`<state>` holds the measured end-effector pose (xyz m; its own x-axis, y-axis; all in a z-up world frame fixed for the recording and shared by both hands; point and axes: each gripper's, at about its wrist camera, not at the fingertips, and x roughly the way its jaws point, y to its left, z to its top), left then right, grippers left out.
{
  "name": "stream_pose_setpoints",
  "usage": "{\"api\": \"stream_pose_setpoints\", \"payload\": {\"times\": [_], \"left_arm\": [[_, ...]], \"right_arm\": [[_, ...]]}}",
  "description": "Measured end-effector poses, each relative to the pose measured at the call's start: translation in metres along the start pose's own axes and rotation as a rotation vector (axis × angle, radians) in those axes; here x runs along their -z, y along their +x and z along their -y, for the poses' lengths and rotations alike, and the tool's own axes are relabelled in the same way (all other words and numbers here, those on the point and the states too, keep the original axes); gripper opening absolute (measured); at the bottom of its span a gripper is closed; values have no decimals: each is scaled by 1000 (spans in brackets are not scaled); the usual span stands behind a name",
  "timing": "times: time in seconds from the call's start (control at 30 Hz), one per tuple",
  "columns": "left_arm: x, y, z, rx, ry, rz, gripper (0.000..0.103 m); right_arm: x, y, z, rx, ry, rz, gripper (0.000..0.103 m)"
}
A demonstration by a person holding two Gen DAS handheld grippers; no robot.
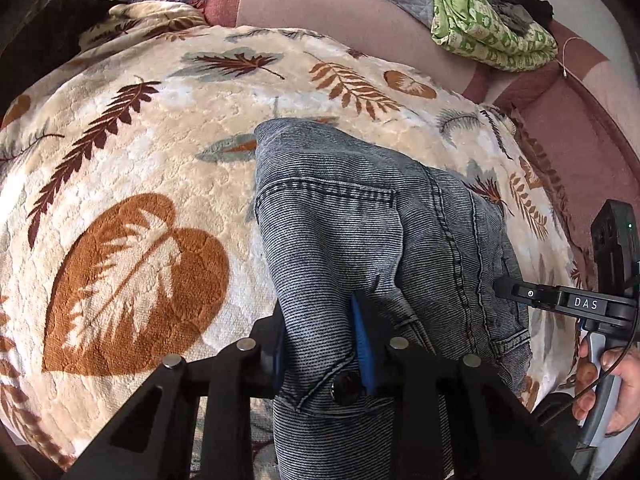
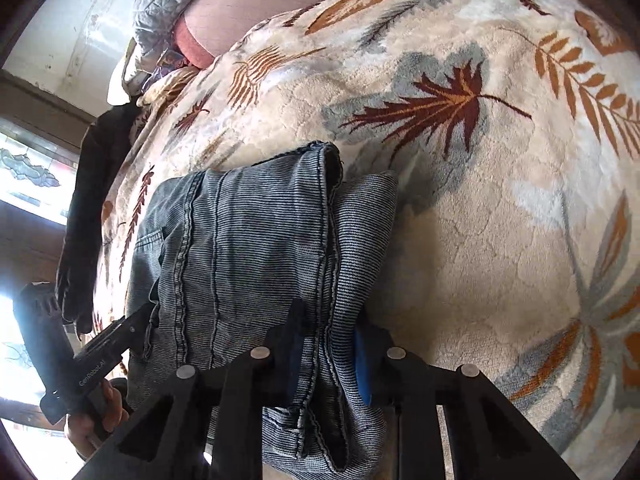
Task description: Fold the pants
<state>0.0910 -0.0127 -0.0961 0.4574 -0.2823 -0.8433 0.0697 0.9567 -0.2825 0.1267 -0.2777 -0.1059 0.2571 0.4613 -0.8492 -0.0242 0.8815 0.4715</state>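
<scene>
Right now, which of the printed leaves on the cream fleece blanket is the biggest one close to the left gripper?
The solid orange heart-shaped leaf on the cream fleece blanket, beside the left gripper; the other leaves are thin feathery sprigs.

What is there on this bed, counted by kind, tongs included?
Jeans: 1
Leaf-print blanket: 1
Green patterned cloth: 1
Tongs: 2, left tongs and right tongs, both clamped on the jeans
Total: 5
</scene>
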Motion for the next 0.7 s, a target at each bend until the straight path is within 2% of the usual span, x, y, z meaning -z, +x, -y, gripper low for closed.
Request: {"api": "stream_pose_setpoints", "payload": {"times": [0.17,0.37,0.57,0.7], "left_arm": [[1,-12,4,-1,40,40,23],[-4,-44,18,16,99,111,21],[-35,-79,25,-7,123,227,21],[-61,-73,16,-22,107,249,21]], "right_arm": [[3,-10,-10,14,-35,40,16],[5,-41,-32,-3,-99,102,14],[-19,-77,-65,-24,-161,201,14],[-42,-75,-80,-10,-195,252,14]]}}
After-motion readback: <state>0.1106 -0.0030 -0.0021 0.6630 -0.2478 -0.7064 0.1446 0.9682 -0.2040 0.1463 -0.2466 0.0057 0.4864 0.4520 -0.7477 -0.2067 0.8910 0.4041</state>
